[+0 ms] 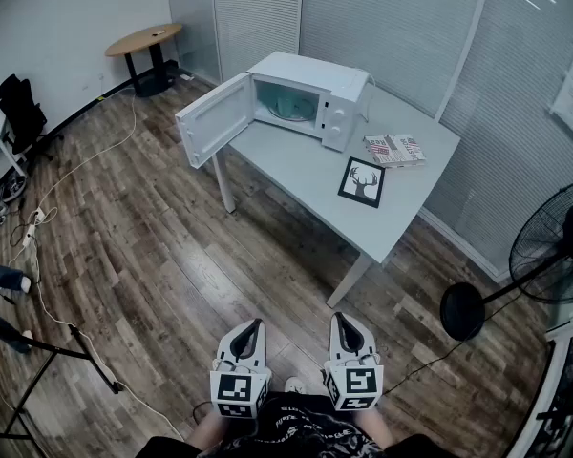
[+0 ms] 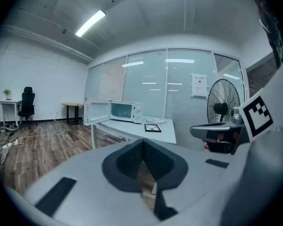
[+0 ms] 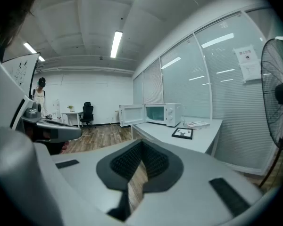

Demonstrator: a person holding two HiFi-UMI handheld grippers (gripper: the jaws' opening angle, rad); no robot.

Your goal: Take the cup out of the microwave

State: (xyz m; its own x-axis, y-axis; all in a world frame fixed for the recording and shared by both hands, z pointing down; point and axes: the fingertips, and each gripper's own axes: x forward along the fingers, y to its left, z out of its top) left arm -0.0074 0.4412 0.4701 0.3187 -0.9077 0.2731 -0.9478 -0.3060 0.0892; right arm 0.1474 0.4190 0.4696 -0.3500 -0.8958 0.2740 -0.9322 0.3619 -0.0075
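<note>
Facing the worktop (image 1: pixel 296 170) from well back, we see the microwave's door (image 1: pixel 213 119) swung open leftward and the microwave (image 1: pixel 315 70) beside it; the cup inside is too small to make out. Lower down, left claw (image 1: pixel 254 328) and right claw (image 1: pixel 344 322) are each pressed together, empty.

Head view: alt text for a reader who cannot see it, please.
A white microwave stands with its door open on a pale table, across a wood floor. At the bottom edge the left gripper and right gripper sit side by side, both shut and empty, far from the table. A framed deer picture lies on the table.
</note>
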